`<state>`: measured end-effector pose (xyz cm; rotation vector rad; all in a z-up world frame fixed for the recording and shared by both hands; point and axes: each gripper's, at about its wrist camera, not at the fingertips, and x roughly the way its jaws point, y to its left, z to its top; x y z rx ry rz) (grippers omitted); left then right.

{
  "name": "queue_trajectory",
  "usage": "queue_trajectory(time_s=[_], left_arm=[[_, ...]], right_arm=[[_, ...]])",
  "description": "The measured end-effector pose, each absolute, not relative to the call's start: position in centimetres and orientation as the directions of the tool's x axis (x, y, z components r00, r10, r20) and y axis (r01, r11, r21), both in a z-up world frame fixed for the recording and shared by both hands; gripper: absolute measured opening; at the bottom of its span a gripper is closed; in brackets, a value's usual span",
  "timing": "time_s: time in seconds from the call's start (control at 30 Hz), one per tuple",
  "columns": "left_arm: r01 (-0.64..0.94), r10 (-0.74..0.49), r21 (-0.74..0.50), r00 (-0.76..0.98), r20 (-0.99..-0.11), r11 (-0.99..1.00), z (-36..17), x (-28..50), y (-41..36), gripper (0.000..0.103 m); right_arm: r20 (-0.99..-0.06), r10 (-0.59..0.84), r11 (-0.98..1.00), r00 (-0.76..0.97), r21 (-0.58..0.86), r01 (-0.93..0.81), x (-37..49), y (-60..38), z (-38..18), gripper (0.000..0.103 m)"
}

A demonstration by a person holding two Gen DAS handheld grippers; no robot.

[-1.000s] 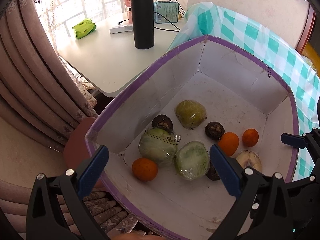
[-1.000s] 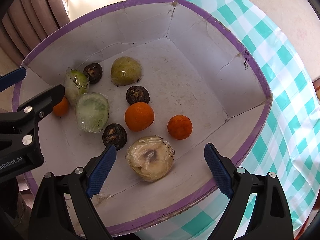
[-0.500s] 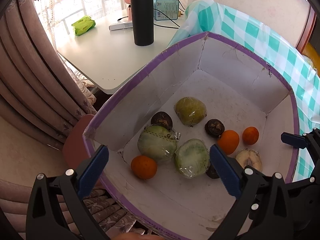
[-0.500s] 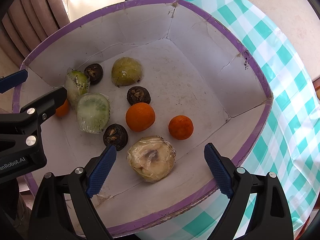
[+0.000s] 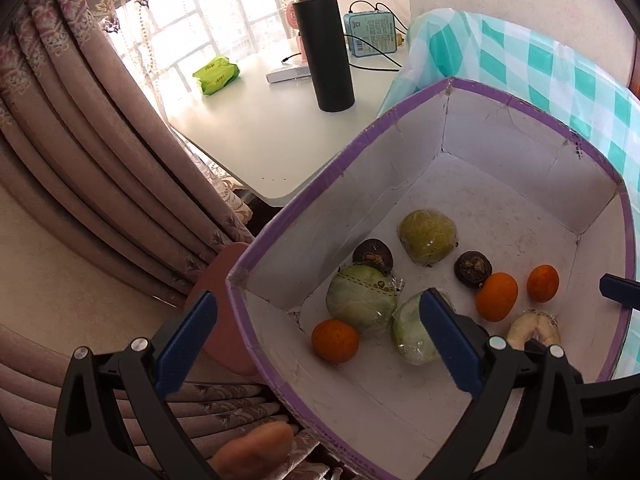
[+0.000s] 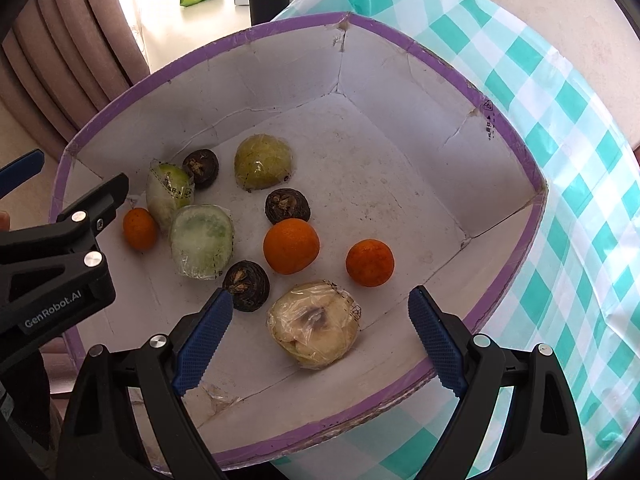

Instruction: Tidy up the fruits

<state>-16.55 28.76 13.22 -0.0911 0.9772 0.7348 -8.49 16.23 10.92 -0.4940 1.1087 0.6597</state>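
A white cardboard box with a purple rim (image 5: 336,168) (image 6: 500,120) holds three oranges (image 6: 291,245), three dark brown round fruits (image 6: 287,205), two film-wrapped green halves (image 6: 202,240), a yellow-green wrapped half (image 6: 263,162) and a pale wrapped fruit half (image 6: 314,324). My right gripper (image 6: 320,296) hangs open above the pale half, touching nothing. My left gripper (image 5: 318,308) is open too and straddles the box's near corner. One of its fingers is outside the wall. The other is over a green half (image 5: 412,336), with an orange (image 5: 335,340) below the gap.
The box rests on a teal checked cloth (image 6: 560,200). Beyond it a white table (image 5: 260,128) carries a black flask (image 5: 324,48), a green packet (image 5: 216,74) and a teal box with a cable (image 5: 370,34). Curtains (image 5: 80,160) hang on the left.
The left wrist view has tilted up and away, so the box sits lower right and more table and curtain show. The right view has barely shifted. No fruit has moved.
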Motion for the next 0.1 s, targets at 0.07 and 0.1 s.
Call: queue_trajectory(time_s=[0.07,0.1], left_arm=[[-0.618,0.557,0.237,0.396,-0.730,0.750,15.3,-16.9,27.2,0.101],[-0.606,0.548,0.212,0.444,-0.708,0.766,16.6,-17.0,26.0,0.101]], right_arm=[[-0.879,0.333,0.737,0.342,0.016,-0.675,-8.6,14.1,12.8,0.086],[-0.834,0.389,0.760,0.391,0.051,-0.648,-8.5,12.3,14.0,0.086]])
